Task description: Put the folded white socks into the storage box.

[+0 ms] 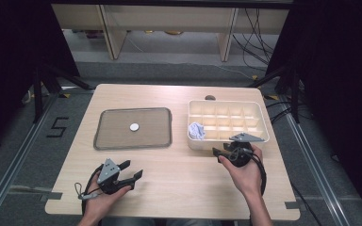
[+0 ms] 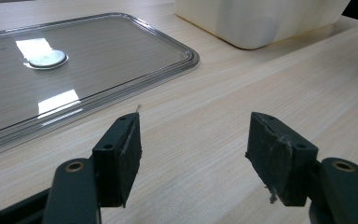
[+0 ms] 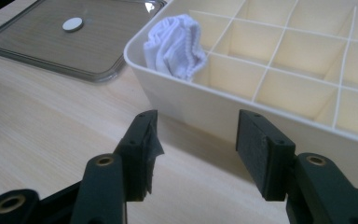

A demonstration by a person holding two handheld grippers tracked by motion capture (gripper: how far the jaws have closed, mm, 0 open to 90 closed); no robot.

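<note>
On the left of the wooden table point(image 1: 179, 183), near its front edge, the left hand point(image 1: 104, 195) holds the left gripper point(image 1: 131, 170) low over the bare wood, its jaws spread wide with nothing between them. In the left gripper view the two black pads point(image 2: 121, 158) stand far apart above the pale tabletop point(image 2: 242, 93), pointing toward the near corner of the tray.

Just beyond that gripper lies a shallow clear tray point(image 1: 103, 136) with rounded corners, flat on the table. A small white disc point(image 1: 134, 126) rests near the tray's middle; in the left gripper view the disc point(image 2: 46, 59) sits beside a bright reflection on the tray floor point(image 2: 121, 56), and in the right gripper view the disc point(image 3: 72, 24) appears at the upper left inside the tray point(image 3: 98, 70).

To the right of the tray, apart from it, stands a cream divider box point(image 1: 259, 110) split into many square compartments. A crumpled white cloth point(image 1: 197, 131) fills the front left corner compartment; the right gripper view shows the cloth point(image 3: 177, 44) bunched against the box wall point(image 3: 191, 105), rising a little above the rim.

Just in front of the box, the right hand point(image 1: 245, 172) holds the right gripper point(image 1: 219, 153) close to the box's near wall. Its jaws are open, moderately wide and empty, as the right gripper view shows, aimed at that wall
</note>
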